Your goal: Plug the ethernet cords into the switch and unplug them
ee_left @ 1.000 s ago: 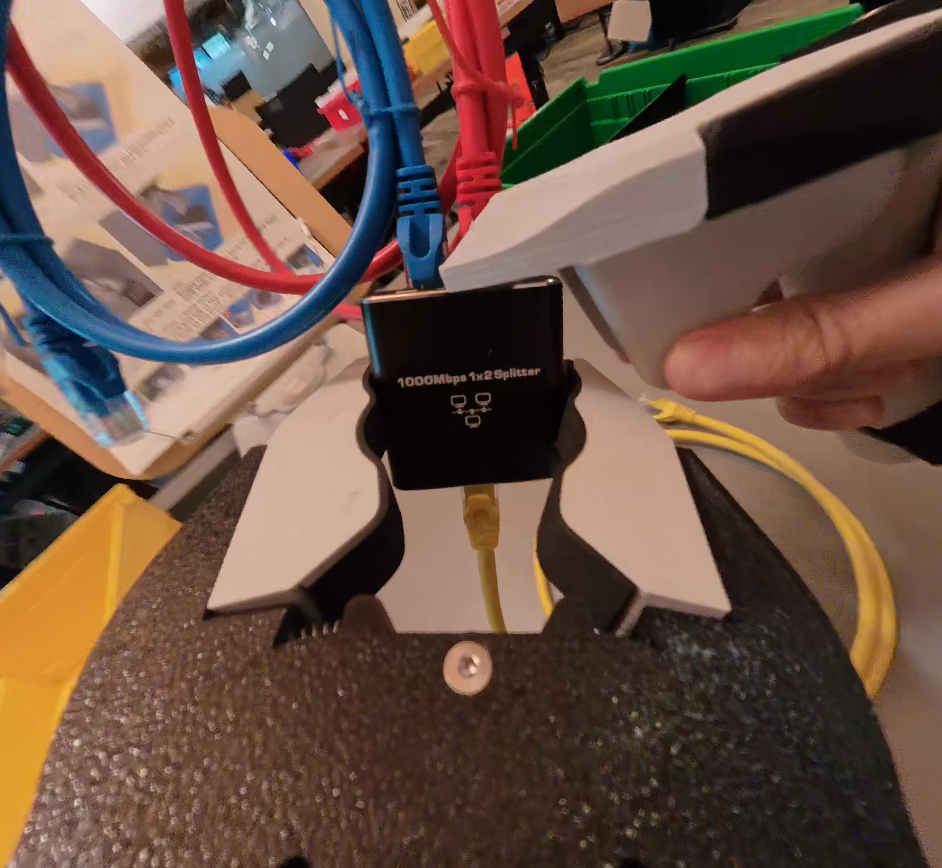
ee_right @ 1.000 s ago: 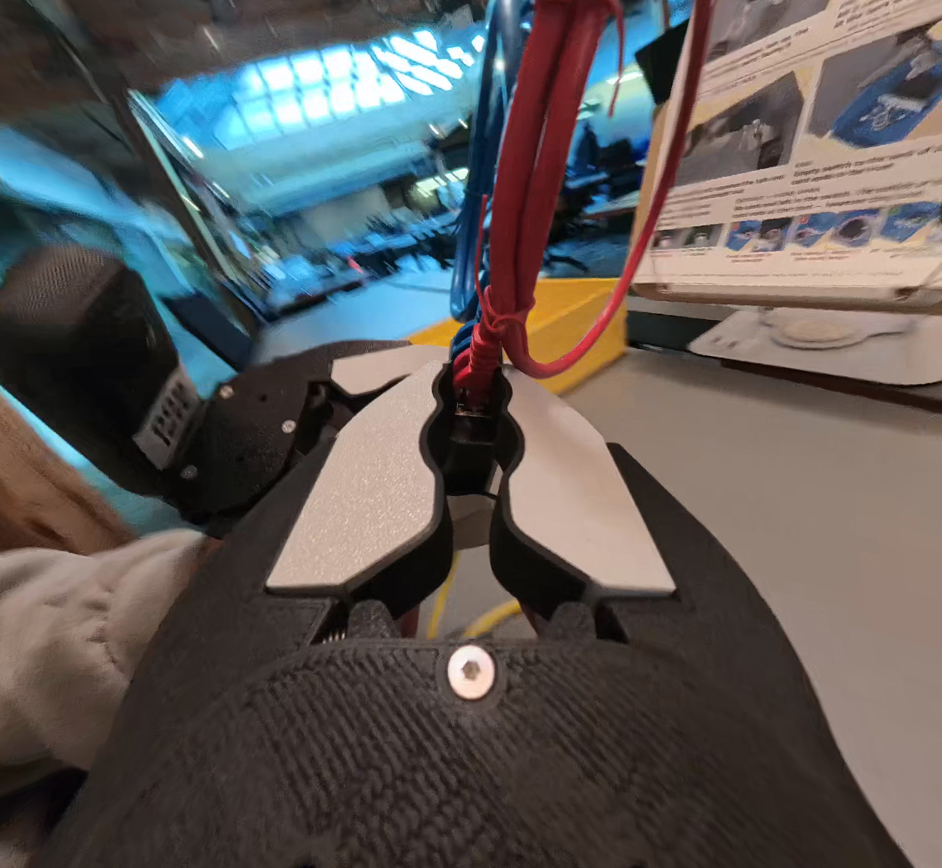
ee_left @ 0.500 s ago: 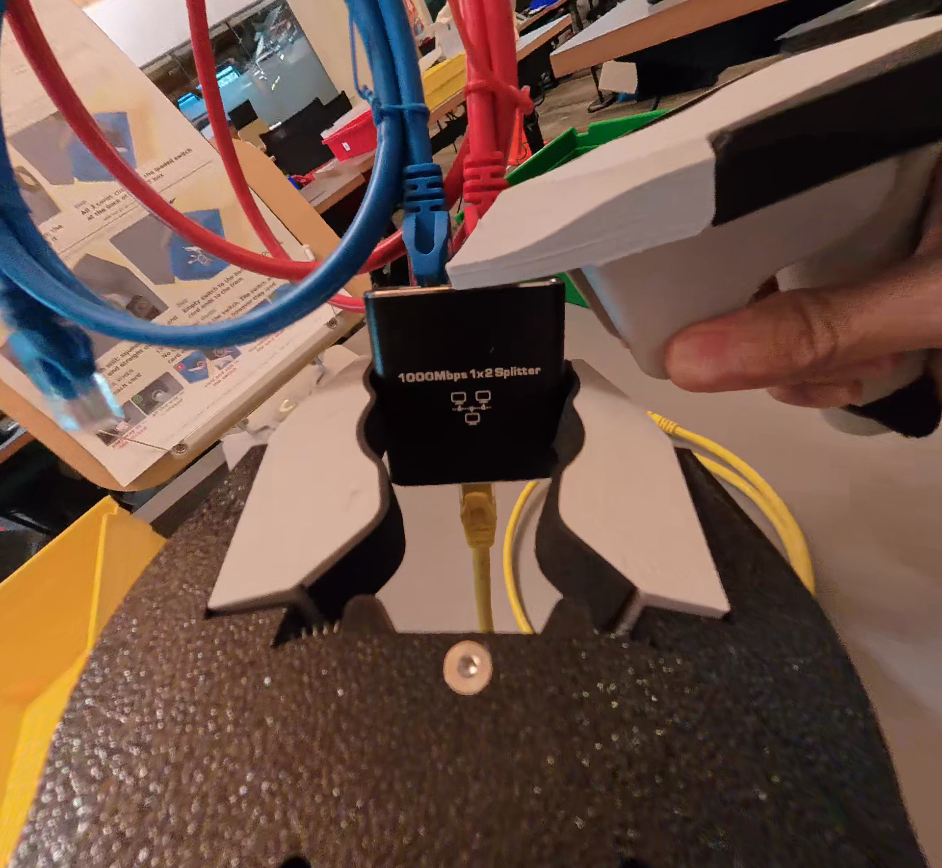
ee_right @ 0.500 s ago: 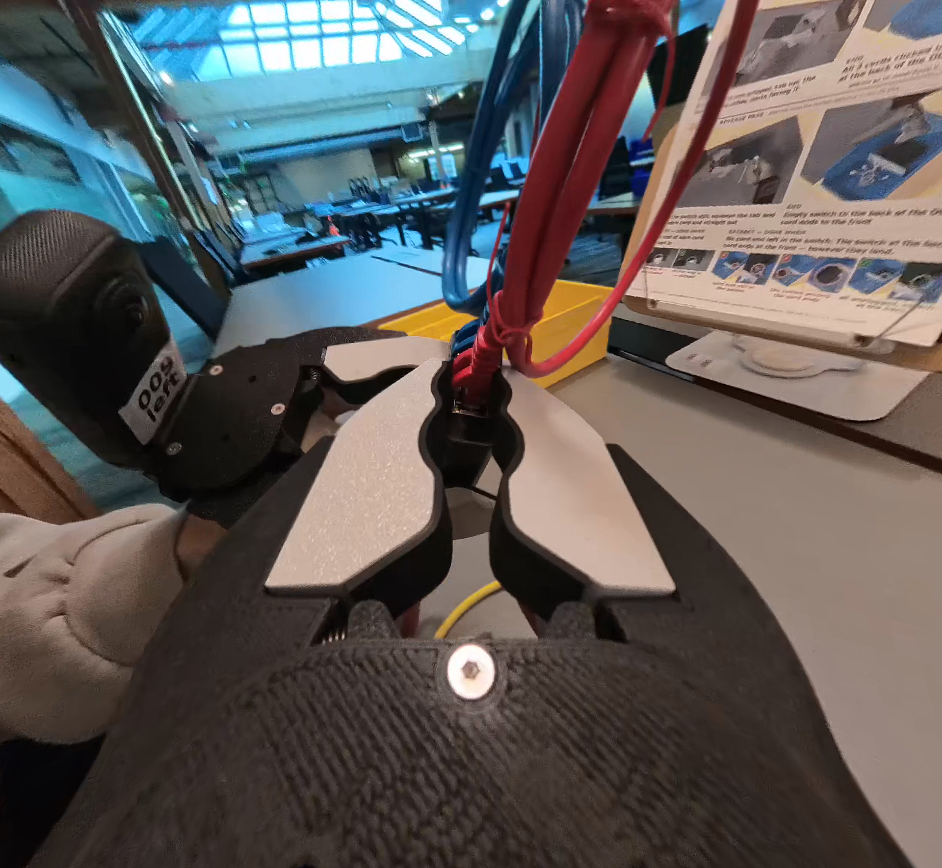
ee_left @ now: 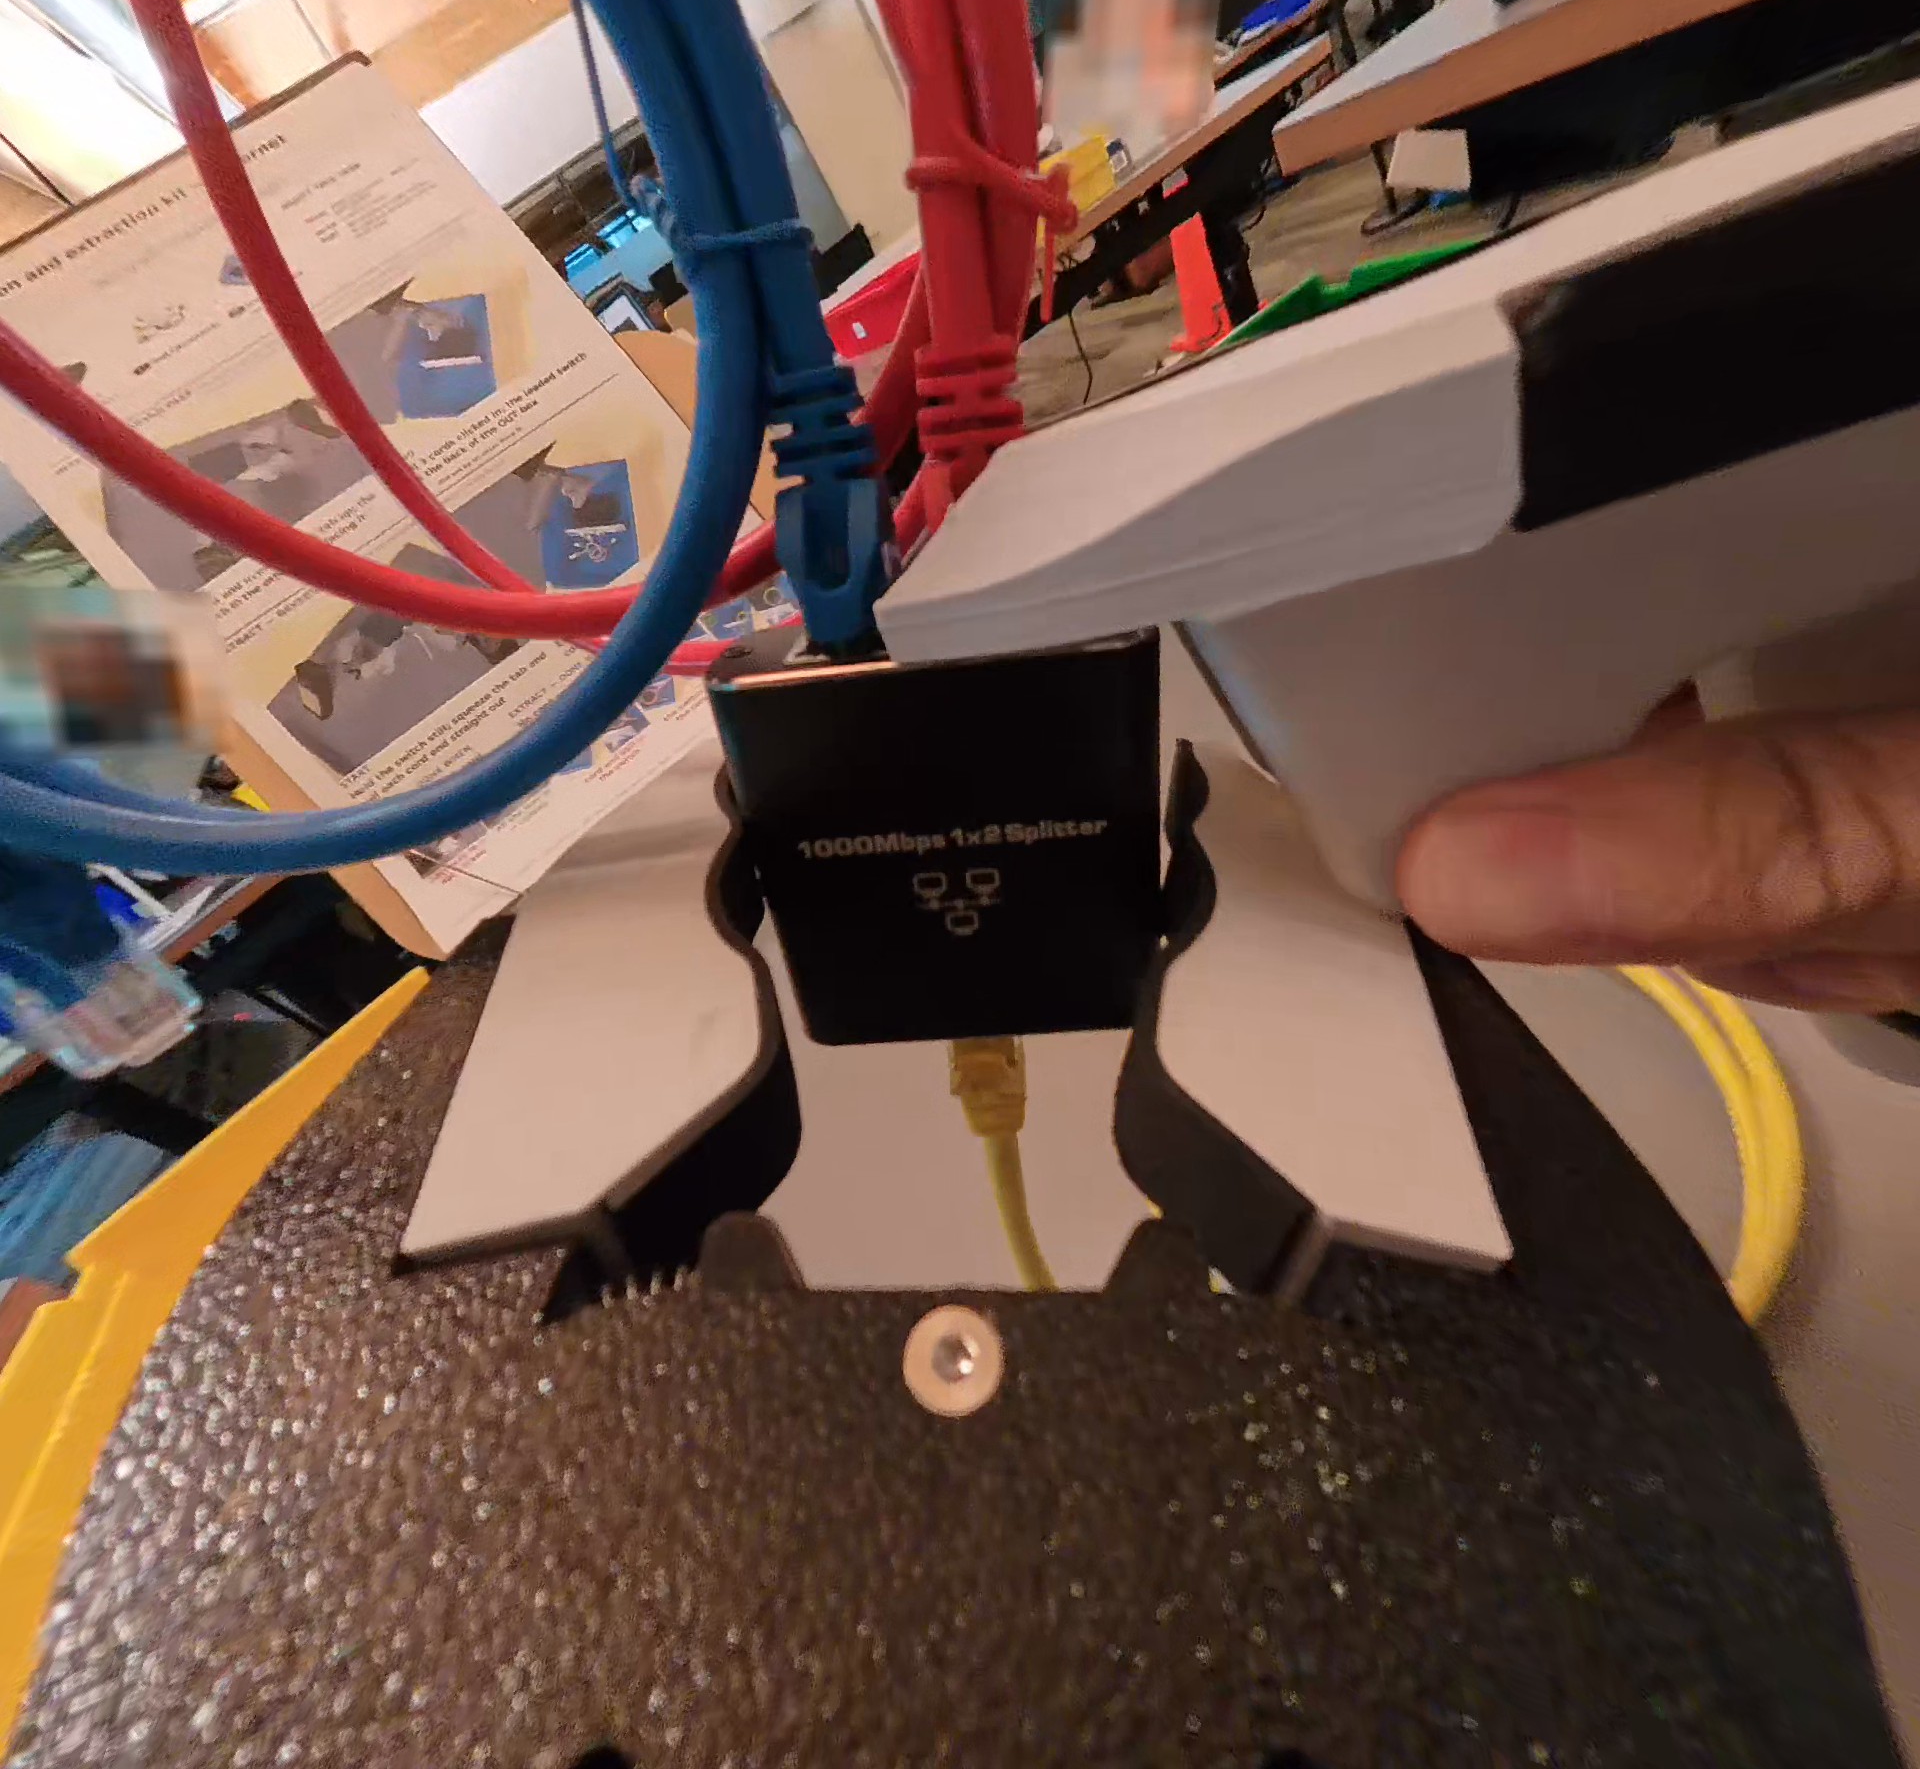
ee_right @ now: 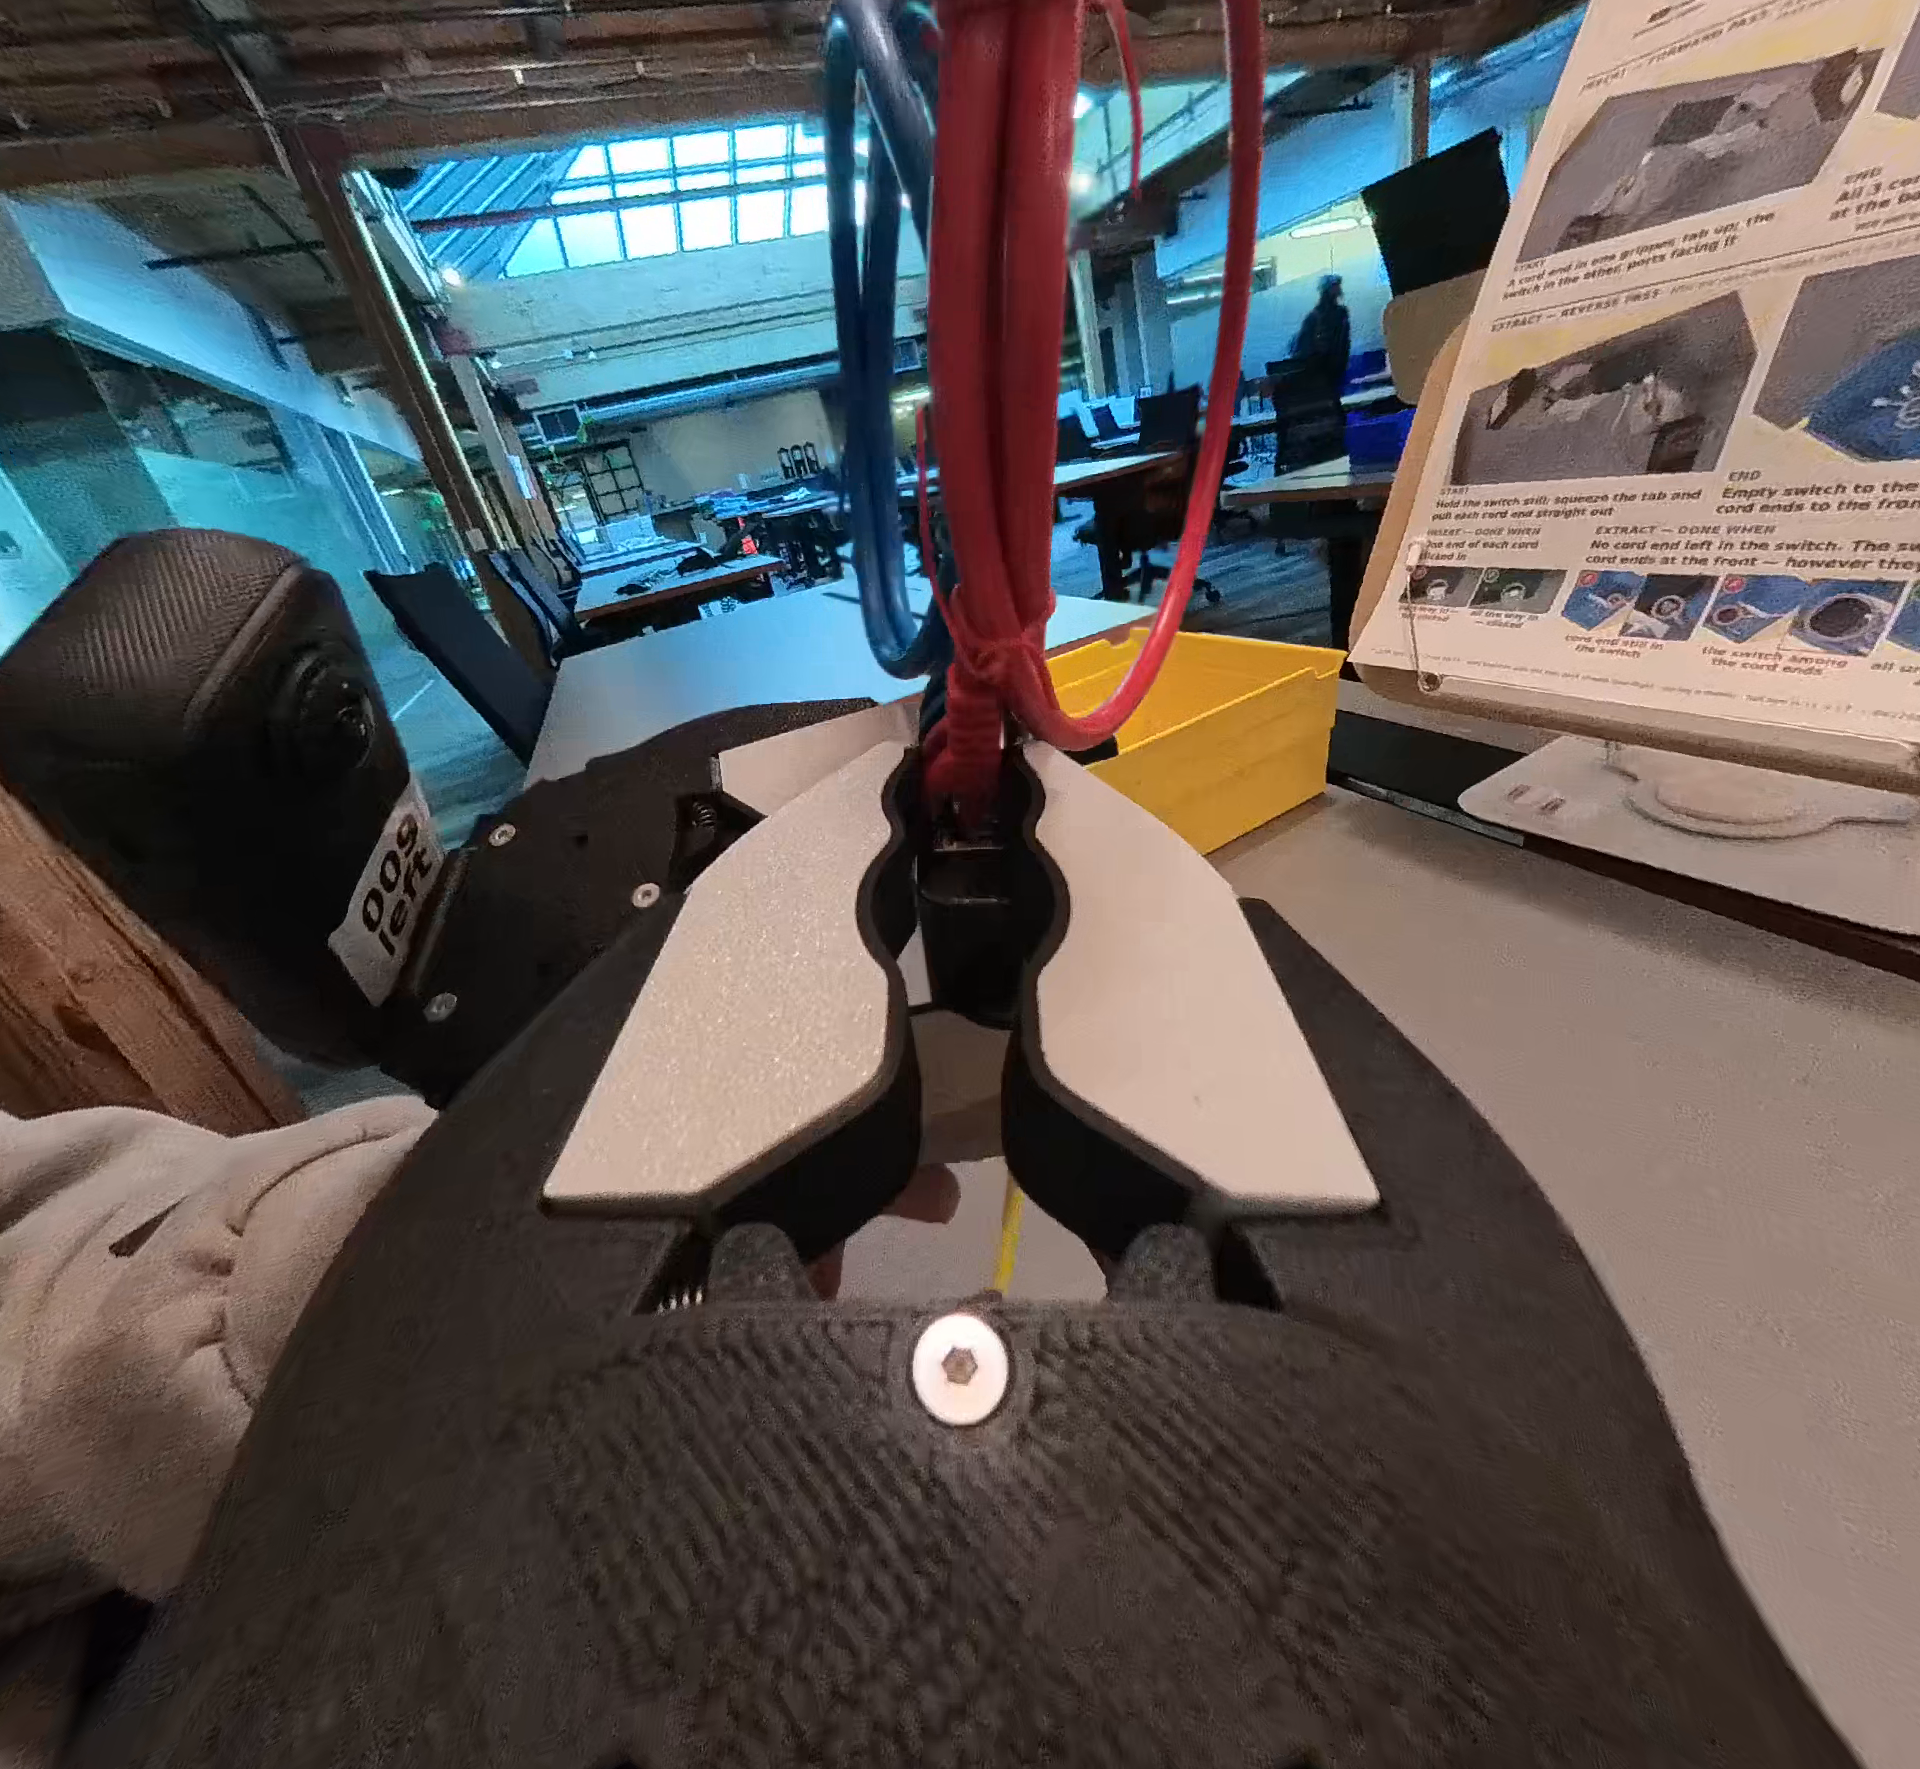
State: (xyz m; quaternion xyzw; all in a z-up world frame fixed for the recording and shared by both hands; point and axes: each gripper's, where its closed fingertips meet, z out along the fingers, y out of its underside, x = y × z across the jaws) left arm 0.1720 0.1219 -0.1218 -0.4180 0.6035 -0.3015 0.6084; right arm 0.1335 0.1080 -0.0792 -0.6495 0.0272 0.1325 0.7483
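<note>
While the left gripper [ee_left: 956, 846] clamps the black switch [ee_left: 940, 815] by its sides, the box stands upright between the fingers, lifted above the grey table [ee_right: 1621, 1044]. A blue cord [ee_left: 821, 493] is plugged into its top on the left, a yellow cord [ee_left: 992, 1096] into its underside. To the right, the right gripper [ee_right: 961, 846] is closed on the plug of the red cord [ee_left: 961, 389] at the switch's top (whether that plug is fully seated cannot be told). Its white finger [ee_left: 1195, 493] covers the port. Red and blue loops hang overhead, before an instruction sheet [ee_right: 1704, 285] and a yellow bin [ee_right: 1216, 711].
</note>
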